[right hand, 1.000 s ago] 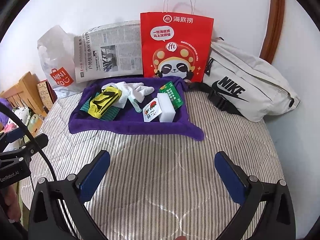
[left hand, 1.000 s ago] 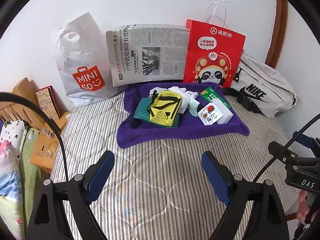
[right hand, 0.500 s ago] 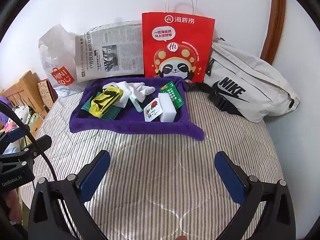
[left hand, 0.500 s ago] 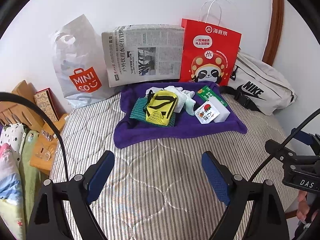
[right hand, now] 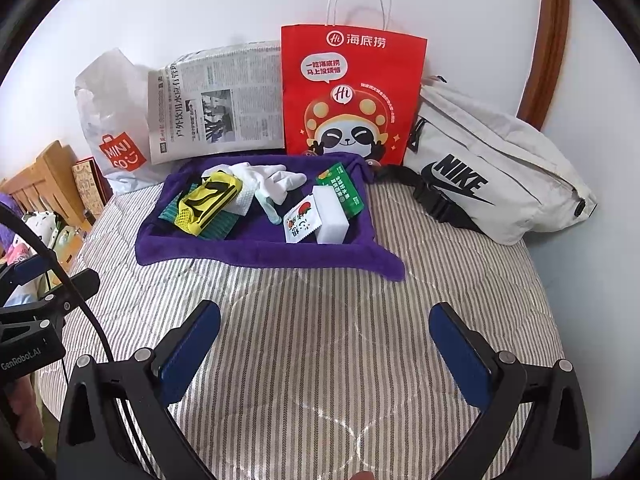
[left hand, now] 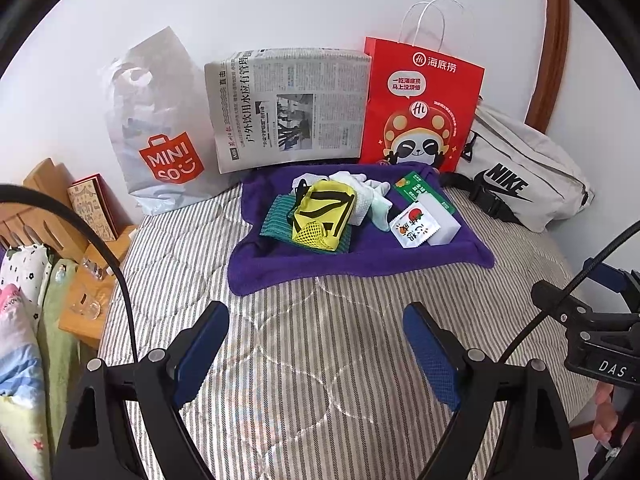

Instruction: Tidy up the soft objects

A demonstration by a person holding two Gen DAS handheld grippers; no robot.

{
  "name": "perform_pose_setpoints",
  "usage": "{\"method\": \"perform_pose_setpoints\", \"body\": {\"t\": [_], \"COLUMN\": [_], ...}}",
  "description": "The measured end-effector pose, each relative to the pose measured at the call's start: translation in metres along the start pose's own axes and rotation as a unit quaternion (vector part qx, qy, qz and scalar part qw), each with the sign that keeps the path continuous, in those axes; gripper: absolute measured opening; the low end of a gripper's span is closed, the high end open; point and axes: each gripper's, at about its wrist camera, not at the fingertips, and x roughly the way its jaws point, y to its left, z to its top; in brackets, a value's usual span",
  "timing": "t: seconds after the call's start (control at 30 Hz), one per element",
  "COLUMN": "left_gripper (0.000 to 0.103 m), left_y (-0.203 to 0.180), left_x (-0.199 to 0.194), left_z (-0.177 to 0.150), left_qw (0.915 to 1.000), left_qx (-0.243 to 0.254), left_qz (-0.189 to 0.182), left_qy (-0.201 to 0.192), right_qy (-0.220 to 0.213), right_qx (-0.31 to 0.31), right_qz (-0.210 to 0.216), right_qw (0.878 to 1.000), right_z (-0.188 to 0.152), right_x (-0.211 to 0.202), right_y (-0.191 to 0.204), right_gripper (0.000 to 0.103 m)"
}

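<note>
My left gripper [left hand: 316, 340] hangs at the bottom of its frame, jaws spread wide with nothing between them, only striped bedding [left hand: 320, 360] below. My right gripper [right hand: 325, 344] stands just as wide and empty at the bottom of its own view. The soft things lie at frame centre on a purple towel [right hand: 260, 252]: a yellow mesh pouch [right hand: 208, 202] on a green cloth [right hand: 218, 232] mostly hidden under it, white gloves [right hand: 276, 178] partly tucked behind the pouch, a white sponge block [right hand: 330, 216], a small printed packet [right hand: 300, 224] leaning on it, and a green packet [right hand: 340, 192] half covered by the block. Behind, a red paper bag [right hand: 352, 92] overlaps a newspaper [right hand: 216, 104], and a plastic bag [right hand: 112, 120] is cut by that paper. A white waist bag [right hand: 488, 160] lies at right. The print on the packets is too small to read.
</note>
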Motion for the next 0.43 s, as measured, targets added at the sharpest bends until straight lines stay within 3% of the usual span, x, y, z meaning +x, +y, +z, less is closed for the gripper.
{"method": "perform_pose_setpoints", "body": {"t": [0.43], "left_gripper": [0.089], "left_y": [-0.0025], "left_x": [-0.0001], "left_z": [-0.0018], "left_qw": [1.0000], "left_qx": [0.001], "left_qz": [0.004], "left_qy": [-0.003], "right_qy": [0.005], "right_qx": [0.000], "right_qz": [-0.002], "right_qw": [1.000], "right_z": [-0.0011], "right_x": [0.0030], "right_y": [0.0003], "right_gripper": [0.102]}}
